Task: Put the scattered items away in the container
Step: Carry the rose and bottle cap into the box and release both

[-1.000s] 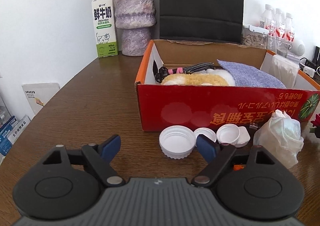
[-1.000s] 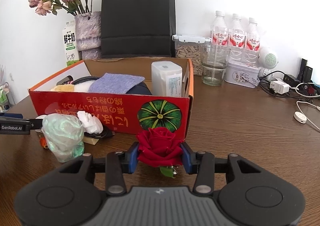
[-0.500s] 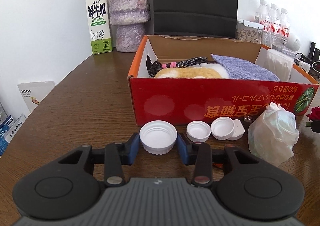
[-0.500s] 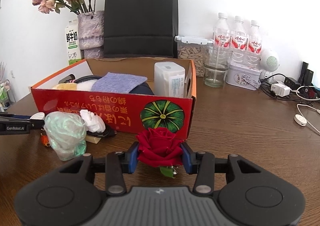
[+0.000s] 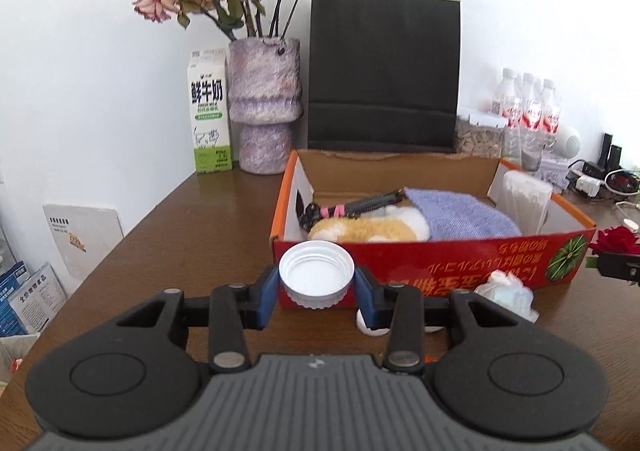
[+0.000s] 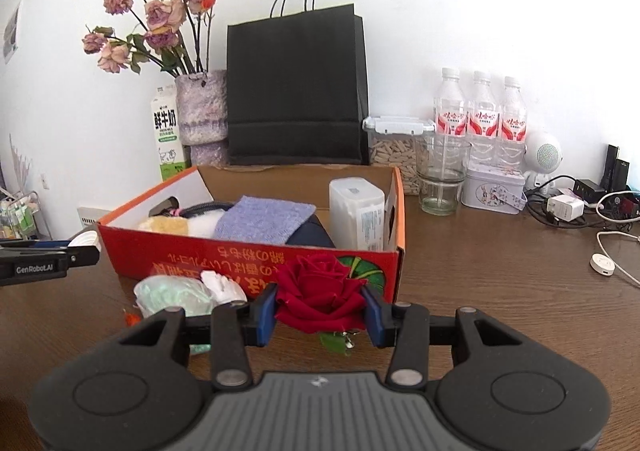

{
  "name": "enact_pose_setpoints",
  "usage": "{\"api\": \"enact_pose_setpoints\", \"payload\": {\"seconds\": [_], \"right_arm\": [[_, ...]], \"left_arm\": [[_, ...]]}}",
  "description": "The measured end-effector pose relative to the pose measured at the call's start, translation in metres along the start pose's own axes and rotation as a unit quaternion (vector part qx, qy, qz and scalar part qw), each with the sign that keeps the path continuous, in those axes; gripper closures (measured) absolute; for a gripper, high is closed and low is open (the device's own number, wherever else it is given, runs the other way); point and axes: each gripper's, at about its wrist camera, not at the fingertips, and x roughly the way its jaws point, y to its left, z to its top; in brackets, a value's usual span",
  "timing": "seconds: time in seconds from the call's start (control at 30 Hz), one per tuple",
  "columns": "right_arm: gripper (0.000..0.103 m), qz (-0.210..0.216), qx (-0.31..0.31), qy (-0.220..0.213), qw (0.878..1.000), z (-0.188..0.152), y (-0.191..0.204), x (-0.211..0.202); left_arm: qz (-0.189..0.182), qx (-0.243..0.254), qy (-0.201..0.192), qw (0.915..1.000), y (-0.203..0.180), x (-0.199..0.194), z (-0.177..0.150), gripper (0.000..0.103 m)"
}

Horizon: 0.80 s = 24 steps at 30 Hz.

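My left gripper [image 5: 316, 291] is shut on a large white jar lid [image 5: 316, 274] and holds it raised in front of the near left corner of the red cardboard box [image 5: 460, 263]. My right gripper [image 6: 320, 309] is shut on a red rose [image 6: 320, 291], raised in front of the box's near right corner [image 6: 394, 263]. The box holds a blue cloth [image 5: 456, 217], a plush toy [image 5: 372, 229], a black cord [image 5: 360, 205] and a white pack [image 6: 354, 213]. A crumpled plastic bag [image 6: 176, 293] and a small white lid [image 5: 370, 325] lie on the table before the box.
Behind the box stand a black paper bag [image 5: 384, 75], a purple vase of dried roses [image 5: 264, 99] and a milk carton [image 5: 209, 111]. At the right are water bottles [image 6: 482, 119], a glass [image 6: 440, 179], a tin [image 6: 494, 193] and cables [image 6: 600, 211]. Papers [image 5: 80, 239] lie at the left.
My left gripper closed on the large white lid and lifted it off the table. My right gripper rose a little with the rose.
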Motion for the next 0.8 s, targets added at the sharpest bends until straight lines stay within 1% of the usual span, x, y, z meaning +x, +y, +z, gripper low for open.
{"api": "enact_pose_setpoints", "payload": {"seconds": [0.1, 0.23, 0.33, 0.4, 0.5, 0.67, 0.8], "right_arm": [[0.06, 0.012, 0.001, -0.018, 1.0, 0.017, 0.008, -0.002], [0.06, 0.021, -0.01, -0.036, 0.999, 0.042, 0.022, 0.008], [0.06, 0.031, -0.004, -0.043, 0.999, 0.058, 0.031, 0.024], [0.06, 0.038, 0.005, -0.046, 0.998, 0.066, 0.036, 0.037], [0.06, 0.036, 0.013, -0.044, 0.998, 0.073, 0.037, 0.061], [0.06, 0.029, 0.006, -0.026, 0.999, 0.075, 0.034, 0.103], [0.06, 0.02, -0.012, -0.014, 1.0, 0.076, 0.034, 0.132]], "left_arm": [[-0.014, 0.015, -0.019, 0.9996, -0.01, -0.004, 0.016, 0.062], [-0.028, 0.025, -0.039, 0.9985, -0.024, 0.001, 0.042, 0.062], [-0.033, 0.021, -0.055, 0.9977, -0.033, 0.009, 0.059, 0.062], [-0.039, 0.01, -0.058, 0.9975, -0.036, 0.019, 0.069, 0.062], [-0.04, 0.0, -0.058, 0.9975, -0.038, 0.038, 0.075, 0.062], [-0.031, -0.013, -0.039, 0.9987, -0.031, 0.078, 0.075, 0.062], [-0.025, -0.002, -0.03, 0.9992, -0.031, 0.105, 0.076, 0.062]]}}
